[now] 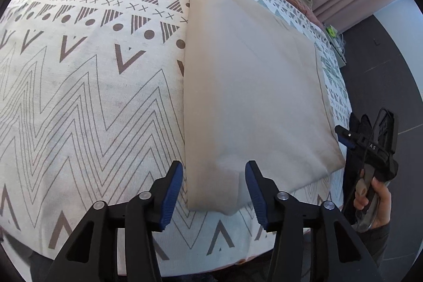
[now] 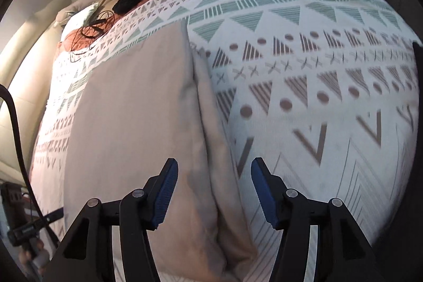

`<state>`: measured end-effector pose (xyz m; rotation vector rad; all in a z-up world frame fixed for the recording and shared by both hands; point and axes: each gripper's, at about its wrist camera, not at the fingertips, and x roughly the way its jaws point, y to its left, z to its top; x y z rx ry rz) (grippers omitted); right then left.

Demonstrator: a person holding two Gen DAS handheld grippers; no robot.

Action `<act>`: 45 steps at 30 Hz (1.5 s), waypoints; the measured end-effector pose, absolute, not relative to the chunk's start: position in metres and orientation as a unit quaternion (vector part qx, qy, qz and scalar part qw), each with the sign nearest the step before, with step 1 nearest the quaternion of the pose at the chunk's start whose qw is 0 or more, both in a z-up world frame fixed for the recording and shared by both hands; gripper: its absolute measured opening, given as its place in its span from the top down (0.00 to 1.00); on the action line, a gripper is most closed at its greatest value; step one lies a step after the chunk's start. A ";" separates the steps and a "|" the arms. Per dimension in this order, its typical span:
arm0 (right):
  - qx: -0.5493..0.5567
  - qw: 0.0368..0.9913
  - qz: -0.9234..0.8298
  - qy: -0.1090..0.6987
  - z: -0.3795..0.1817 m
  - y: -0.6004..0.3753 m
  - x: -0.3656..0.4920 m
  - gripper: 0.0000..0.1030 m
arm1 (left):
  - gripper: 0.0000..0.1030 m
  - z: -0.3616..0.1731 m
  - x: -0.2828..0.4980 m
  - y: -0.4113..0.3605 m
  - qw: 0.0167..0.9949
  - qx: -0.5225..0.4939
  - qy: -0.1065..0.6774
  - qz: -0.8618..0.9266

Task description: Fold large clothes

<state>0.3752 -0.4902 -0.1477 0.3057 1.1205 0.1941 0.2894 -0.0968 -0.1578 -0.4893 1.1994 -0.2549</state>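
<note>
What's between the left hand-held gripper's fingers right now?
In the left wrist view, the near corner of the folded beige cloth lies between the left hand-held gripper's open pads, ungripped, on the patterned bedspread.

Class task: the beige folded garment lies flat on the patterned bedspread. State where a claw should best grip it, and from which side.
Probably the near corner of the beige folded garment, where its layers bunch into a thick rounded edge. Approach from the bed's near edge, sliding one finger under; elsewhere it lies flat against the patterned bedspread.
</note>
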 end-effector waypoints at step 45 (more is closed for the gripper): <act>0.230 0.828 0.118 0.497 -0.172 -0.499 0.298 0.83 | 0.64 -0.169 0.294 -0.109 0.780 -0.224 0.573 -0.109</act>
